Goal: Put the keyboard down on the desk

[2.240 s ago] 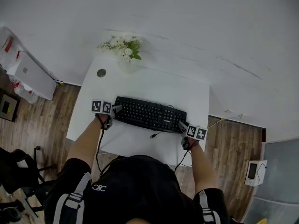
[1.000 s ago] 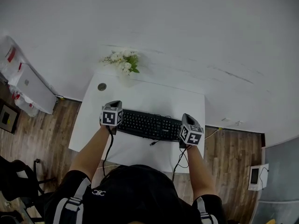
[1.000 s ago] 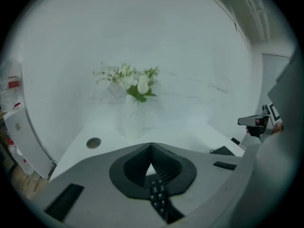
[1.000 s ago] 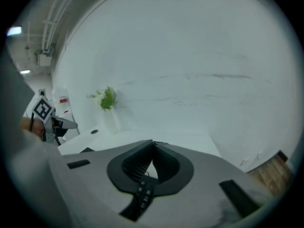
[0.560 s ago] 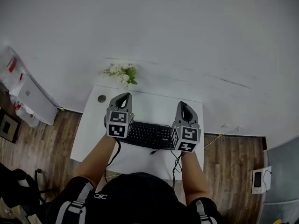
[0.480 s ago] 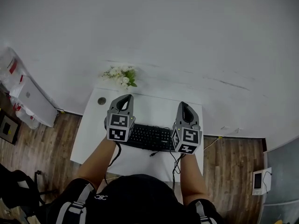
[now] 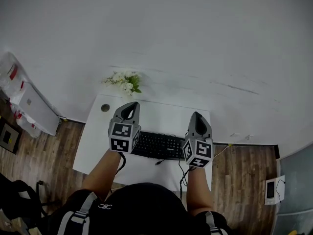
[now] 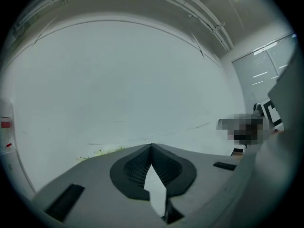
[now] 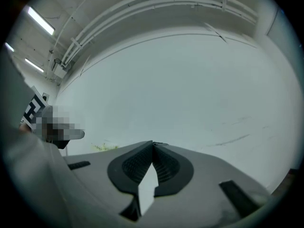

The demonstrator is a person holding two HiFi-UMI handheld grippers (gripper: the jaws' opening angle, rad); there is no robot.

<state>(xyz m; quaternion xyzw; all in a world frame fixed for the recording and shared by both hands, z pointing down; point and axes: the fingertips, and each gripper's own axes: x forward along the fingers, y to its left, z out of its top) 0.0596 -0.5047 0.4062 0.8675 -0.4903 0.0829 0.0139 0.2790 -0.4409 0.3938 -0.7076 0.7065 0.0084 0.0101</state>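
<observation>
The black keyboard [image 7: 159, 146] lies flat on the white desk [image 7: 151, 114], its cable trailing off the near edge. Both grippers hang well above it, pointing level at the white wall. My left gripper [image 7: 129, 105] is over the keyboard's left end, my right gripper [image 7: 196, 115] over its right end. In the left gripper view the left gripper's [image 8: 151, 147] jaws meet at their tips with nothing between them. The right gripper [image 9: 153, 143] looks the same in the right gripper view. Neither gripper view shows the keyboard.
A bunch of white flowers [image 7: 123, 81] stands at the desk's far left corner, next to a round grommet [image 7: 105, 107]. A white box [image 7: 30, 104] sits on the wooden floor at the left. A small device [image 7: 272, 189] lies on the floor at the right.
Both grippers have come off the keyboard's ends and risen high above the desk, tipping up to point at the wall. The keyboard stays on the desk.
</observation>
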